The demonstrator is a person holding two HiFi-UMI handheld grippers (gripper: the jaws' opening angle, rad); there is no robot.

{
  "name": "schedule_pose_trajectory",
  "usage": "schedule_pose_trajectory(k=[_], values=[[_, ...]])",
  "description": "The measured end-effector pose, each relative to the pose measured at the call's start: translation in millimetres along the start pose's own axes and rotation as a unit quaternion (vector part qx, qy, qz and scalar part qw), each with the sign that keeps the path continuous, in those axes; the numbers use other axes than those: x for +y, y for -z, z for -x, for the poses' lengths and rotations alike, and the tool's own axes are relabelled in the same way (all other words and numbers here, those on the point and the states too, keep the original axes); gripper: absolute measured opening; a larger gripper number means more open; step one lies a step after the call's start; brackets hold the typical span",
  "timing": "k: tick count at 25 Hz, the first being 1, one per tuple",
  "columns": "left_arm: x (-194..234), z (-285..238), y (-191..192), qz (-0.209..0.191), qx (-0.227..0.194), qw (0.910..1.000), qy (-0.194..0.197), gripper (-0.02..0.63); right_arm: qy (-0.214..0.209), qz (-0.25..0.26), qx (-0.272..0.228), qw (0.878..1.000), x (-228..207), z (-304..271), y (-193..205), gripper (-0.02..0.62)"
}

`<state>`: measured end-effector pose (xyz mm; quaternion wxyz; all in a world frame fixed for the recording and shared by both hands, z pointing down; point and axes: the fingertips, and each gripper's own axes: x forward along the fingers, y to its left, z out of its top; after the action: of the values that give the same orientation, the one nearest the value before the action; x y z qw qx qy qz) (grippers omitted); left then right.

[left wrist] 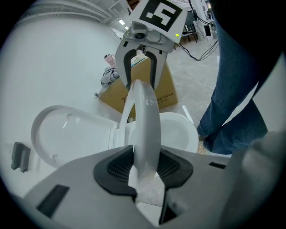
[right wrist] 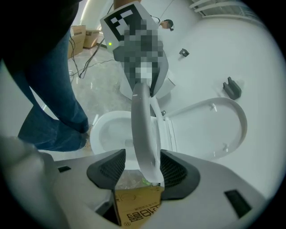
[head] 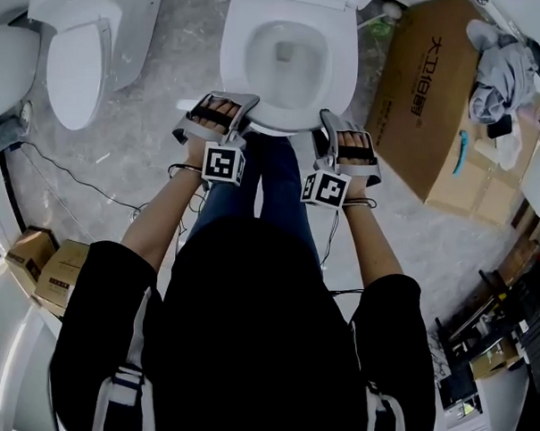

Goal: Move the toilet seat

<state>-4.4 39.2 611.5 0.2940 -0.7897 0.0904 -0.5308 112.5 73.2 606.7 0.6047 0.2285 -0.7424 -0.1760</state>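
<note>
Left gripper is clamped on the front rim of the toilet seat around 7 o'clock, right gripper sits loose round it near 5 o'clock, seat tipped up off the bowl; I'd guess stiff, slick, lightish hinged plastic, so squeeze that front edge.

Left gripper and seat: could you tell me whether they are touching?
Touching. The left gripper view shows the seat standing edge-on inside the left gripper, with both jaws pressing its sides.
</note>
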Motion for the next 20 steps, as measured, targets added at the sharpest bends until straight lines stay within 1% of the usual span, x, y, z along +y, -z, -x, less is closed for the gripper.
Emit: schedule_pose_trajectory(k=[1,3,4,6,7,8,10,11,14,16,20], values=[[2.7,0.9,0.1,-0.001,0.002,1.0,0.001,0.137,0.003,-0.004,0.004,1.0,-3.6,0.1,1.2,0.244],[3.4,1.3,1.4,0.003,0.007,0.9999,0.01,0.135,0.007,-0.011,0.014,1.0,-10.3,-0.5,4.5,0.224],[1.0,0.8,2.7,0.006,0.012,0.9997,0.019,0.135,0.008,-0.012,0.019,1.0,-12.9,-1.2,6.2,0.224],[-8.2,1.4,4.4,0.011,0.02,0.9984,0.052,0.133,0.007,-0.012,0.027,1.0,-16.9,-1.7,8.4,0.222],[-9.8,2.9,3.8,0.012,0.021,0.9976,0.065,0.132,0.009,-0.01,0.03,0.999,-19.2,-1.4,9.0,0.206],[-6.5,4.9,2.4,0.008,0.022,0.9974,0.068,0.132,0.012,-0.006,0.032,0.999,-22.0,-1.0,9.5,0.18],[5.1,6.9,-1.5,0.002,0.019,0.9982,0.056,0.132,0.015,0.004,0.037,0.999,-27.4,0.1,10.2,0.146],[9.4,6.7,-2.9,0.004,0.017,0.9987,0.048,0.132,0.015,0.01,0.039,0.999,-29.1,0.7,10.2,0.144],[13.4,9.3,-2.9,0.006,0.018,0.9985,0.051,0.13,0.013,0.023,0.04,0.999,-33.5,2.1,8.6,0.138],[22.7,11.2,-4.4,0.012,0.011,0.9989,0.045,0.127,0.011,0.022,0.04,0.999,-39.6,3.7,7.2,0.135],[40.8,13.9,-4.7,0.023,0.005,0.9989,0.04,0.124,-0.011,0.03,0.047,0.998,-51.2,7.7,9.5,0.133]])
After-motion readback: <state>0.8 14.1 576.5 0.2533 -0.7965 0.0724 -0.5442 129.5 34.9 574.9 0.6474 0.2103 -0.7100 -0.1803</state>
